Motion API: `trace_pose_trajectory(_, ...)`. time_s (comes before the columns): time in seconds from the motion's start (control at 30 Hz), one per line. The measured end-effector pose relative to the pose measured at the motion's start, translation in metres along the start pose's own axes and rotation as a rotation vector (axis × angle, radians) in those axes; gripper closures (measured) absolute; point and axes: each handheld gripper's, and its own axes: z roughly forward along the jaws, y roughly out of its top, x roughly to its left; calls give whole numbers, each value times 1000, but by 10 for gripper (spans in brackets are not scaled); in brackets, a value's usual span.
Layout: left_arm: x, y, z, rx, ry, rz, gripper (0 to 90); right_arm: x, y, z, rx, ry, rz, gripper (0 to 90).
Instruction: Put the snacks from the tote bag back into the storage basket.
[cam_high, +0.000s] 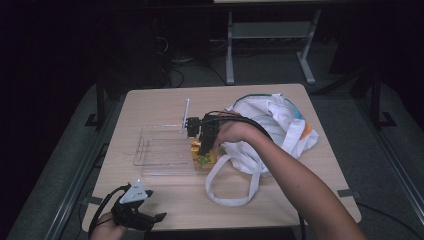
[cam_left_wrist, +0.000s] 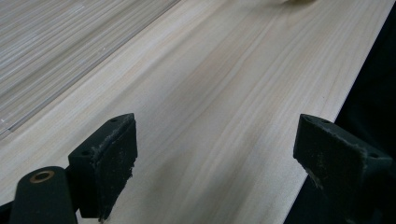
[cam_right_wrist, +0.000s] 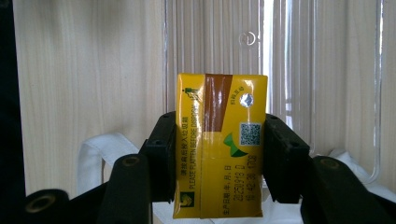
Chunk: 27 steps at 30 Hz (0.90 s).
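Right tongs (cam_right_wrist: 217, 154) are clamped on the yellow drink carton (cam_right_wrist: 219, 144), one black jaw pressed to each narrow side, and the carton sits upright between them with its foil straw spot and printed code facing the camera. In the high view the same right tongs (cam_high: 204, 145) hang over the near right corner of the clear plastic tray (cam_high: 155, 150), carton (cam_high: 202, 159) at the tips, right at the tray's edge and just beside the white tote bag (cam_high: 270, 125). Whether the carton touches the tray floor there is too small to tell. The bag slumps on the right half of the worktop (cam_high: 150, 105), its long strap (cam_high: 225, 195) looping out toward the near edge (a stretch of that strap (cam_right_wrist: 98, 154) also peeks in under the carton in the right gripper view). Behind the carton in that view: the ribbed clear tray (cam_right_wrist: 299, 70) over pale wood.

Over on the other side, left tongs (cam_high: 150, 217) rest at the near left corner of the worktop, well apart from tray and bag. Its own camera shows the left tongs (cam_left_wrist: 215, 158) spread wide, nothing between the pads, only bare wood grain (cam_left_wrist: 224, 84) below and the table edge running under the right-hand jaw.
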Motion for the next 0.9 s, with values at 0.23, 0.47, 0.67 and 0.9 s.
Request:
trace_pose_trajectory(0.23, 0, 0, 0, -2, 0, -1, 134, 2, -3, 6, 11, 1, -11, 517)
trace_pose_trajectory(0.47, 0, 0, 1, -2, -2, -4, 134, 3, -4, 10, 17, 0, -18, 516)
trace_pose_trajectory(0.67, 0, 0, 1, 1, -3, -1, 134, 4, -4, 15, 45, 6, -19, 513)
trace_pose_trajectory(0.9, -1, 1, 2, 1, -4, -2, 134, 5, -5, 15, 37, 32, -2, 502)
